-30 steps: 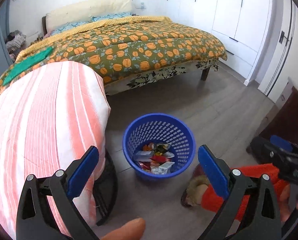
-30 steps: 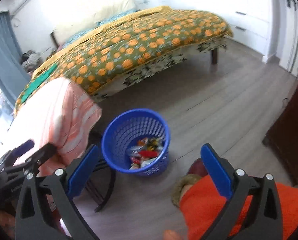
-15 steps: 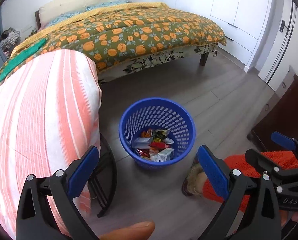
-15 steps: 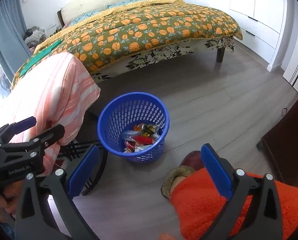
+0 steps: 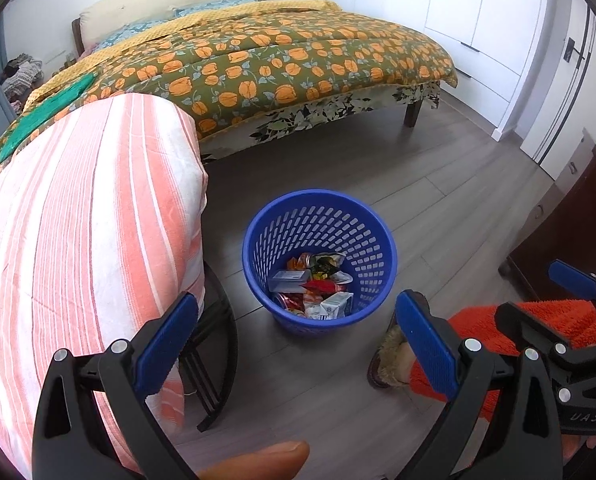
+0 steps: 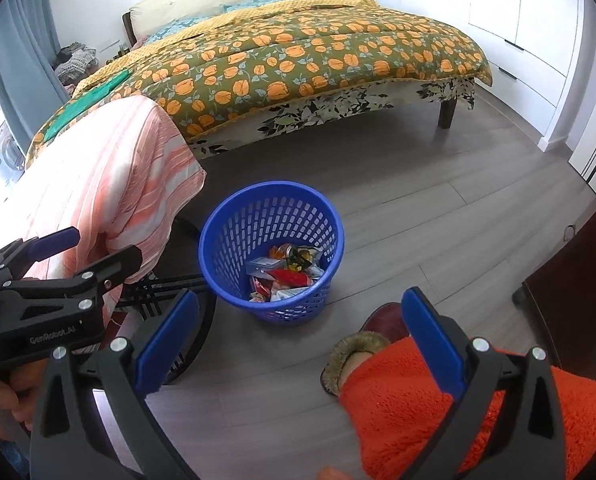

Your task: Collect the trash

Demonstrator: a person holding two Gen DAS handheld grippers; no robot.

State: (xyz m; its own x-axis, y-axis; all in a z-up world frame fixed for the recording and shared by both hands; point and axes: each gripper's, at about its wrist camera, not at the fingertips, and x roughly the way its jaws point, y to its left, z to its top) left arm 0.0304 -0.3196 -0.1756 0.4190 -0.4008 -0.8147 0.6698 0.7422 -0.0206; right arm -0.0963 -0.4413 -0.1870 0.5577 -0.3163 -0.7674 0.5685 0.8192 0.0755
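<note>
Item: blue plastic basket (image 5: pixel 319 216), perforated wall, upright on the grey wood floor (image 5: pixel 438 208) between the striped cloth and the slippered foot. Contents: trash (image 5: pixel 312 286), a heap of crumpled wrappers, a small carton and a clear box lying at the bottom (individual labels too small to read).

Left gripper (image 5: pixel 296 344): held above the floor on the near side of the basket, blue-padded jaws spread wide, nothing between them. A fingertip (image 5: pixel 258 462) shows at the lower edge of its view.

Right gripper (image 6: pixel 298 340): likewise spread wide and empty, held over the floor on the near side of the basket, over an orange fleece leg (image 6: pixel 438 412). It also shows in the left wrist view at the right edge.

Slipper (image 6: pixel 358 354): fur-trimmed, dark toe, on the floor just beside the basket.

Striped cloth (image 5: pixel 82 240): peach and white, draped over a black metal frame (image 5: pixel 214 360) to the left of the basket (the frame shows only at its lower part).

Bed (image 5: pixel 282 56): well behind the basket, covered by an olive quilt with an orange floral print; a green cloth (image 5: pixel 46 114) lies at its left edge.

White wardrobe doors (image 5: pixel 494 8) line the far wall; a dark wooden cabinet (image 5: pixel 570 232) stands at the right.
</note>
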